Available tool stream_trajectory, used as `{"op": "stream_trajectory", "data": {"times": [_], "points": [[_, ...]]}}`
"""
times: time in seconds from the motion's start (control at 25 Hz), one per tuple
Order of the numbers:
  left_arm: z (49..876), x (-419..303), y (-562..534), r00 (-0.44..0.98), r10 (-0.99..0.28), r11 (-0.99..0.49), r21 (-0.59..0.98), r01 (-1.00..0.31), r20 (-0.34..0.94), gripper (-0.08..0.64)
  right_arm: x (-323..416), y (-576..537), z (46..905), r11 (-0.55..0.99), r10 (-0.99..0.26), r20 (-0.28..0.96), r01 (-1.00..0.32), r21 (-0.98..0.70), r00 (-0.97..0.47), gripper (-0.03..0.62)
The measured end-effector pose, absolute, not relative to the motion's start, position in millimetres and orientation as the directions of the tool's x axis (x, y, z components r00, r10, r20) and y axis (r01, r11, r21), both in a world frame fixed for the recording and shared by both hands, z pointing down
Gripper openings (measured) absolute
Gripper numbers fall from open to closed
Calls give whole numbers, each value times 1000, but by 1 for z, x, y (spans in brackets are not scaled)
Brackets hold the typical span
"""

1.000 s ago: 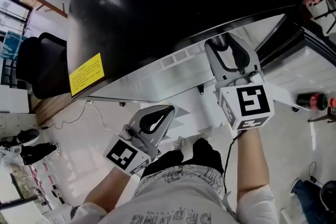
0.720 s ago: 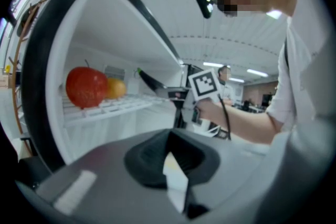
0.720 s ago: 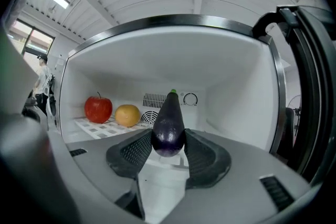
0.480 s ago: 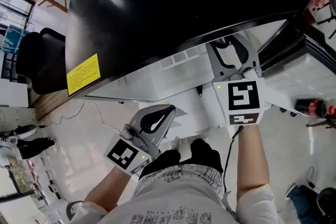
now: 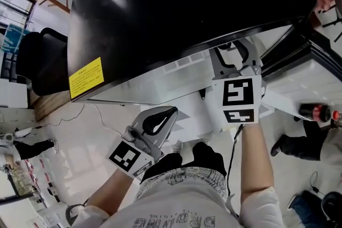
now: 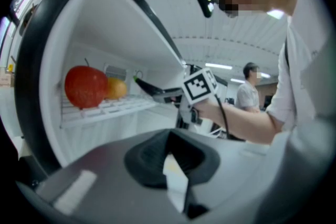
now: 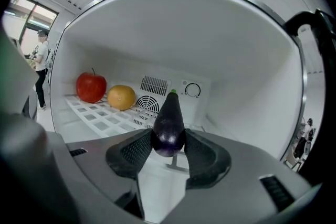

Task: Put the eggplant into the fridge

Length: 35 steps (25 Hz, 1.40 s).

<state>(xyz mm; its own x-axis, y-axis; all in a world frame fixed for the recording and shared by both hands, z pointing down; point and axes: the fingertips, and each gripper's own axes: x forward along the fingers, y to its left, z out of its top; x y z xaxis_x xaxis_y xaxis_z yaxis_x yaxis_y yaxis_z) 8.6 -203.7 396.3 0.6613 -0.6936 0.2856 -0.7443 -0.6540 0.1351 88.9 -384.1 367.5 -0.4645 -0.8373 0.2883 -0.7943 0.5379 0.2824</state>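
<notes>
My right gripper has its jaws clamped on the eggplant. The fat end is between the pads and the stem points ahead into the fridge. Beyond the tip there's the vent, and ahead to the left an apple and an orange sit on the shelf. My left gripper hangs outside, jaws pressed together on nothing. I'd say it's mostly done. The eggplant's at the opening but not set down, so placing it and letting go are left.
</notes>
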Motion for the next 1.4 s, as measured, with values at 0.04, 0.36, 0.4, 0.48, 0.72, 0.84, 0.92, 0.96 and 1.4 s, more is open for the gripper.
{"op": "stream_trajectory", "data": {"times": [0.04, 0.36, 0.4, 0.48, 0.72, 0.84, 0.92, 0.96, 1.4], "points": [[396, 8, -204, 661, -695, -653, 136, -745, 284, 6, 89, -385, 368, 536, -838, 293, -795, 284, -461, 190], [391, 5, -209, 662, -698, -653, 136, -745, 275, 6, 88, -392, 371, 535, -833, 325, -803, 262, -448, 190], [391, 4, -210, 661, -699, -652, 136, -746, 274, 7, 88, -392, 371, 534, -833, 325, -805, 260, -448, 190], [391, 4, -211, 660, -700, -651, 135, -747, 273, 7, 89, -393, 372, 531, -835, 322, -809, 254, -446, 190], [391, 3, -212, 662, -698, -653, 135, -745, 273, 6, 90, -393, 372, 527, -836, 322, -813, 247, -444, 193], [389, 2, -212, 662, -698, -655, 132, -744, 272, 8, 89, -393, 372, 533, -832, 327, -810, 245, -448, 201], [388, 2, -211, 661, -699, -654, 129, -745, 272, 6, 89, -393, 372, 535, -830, 329, -810, 242, -450, 206], [388, 1, -211, 660, -700, -654, 128, -746, 272, 7, 89, -393, 372, 535, -830, 329, -810, 241, -451, 206], [383, -3, -202, 662, -701, -657, 121, -744, 265, 6, 85, -383, 364, 528, -838, 310, -811, 250, -450, 209]]}}
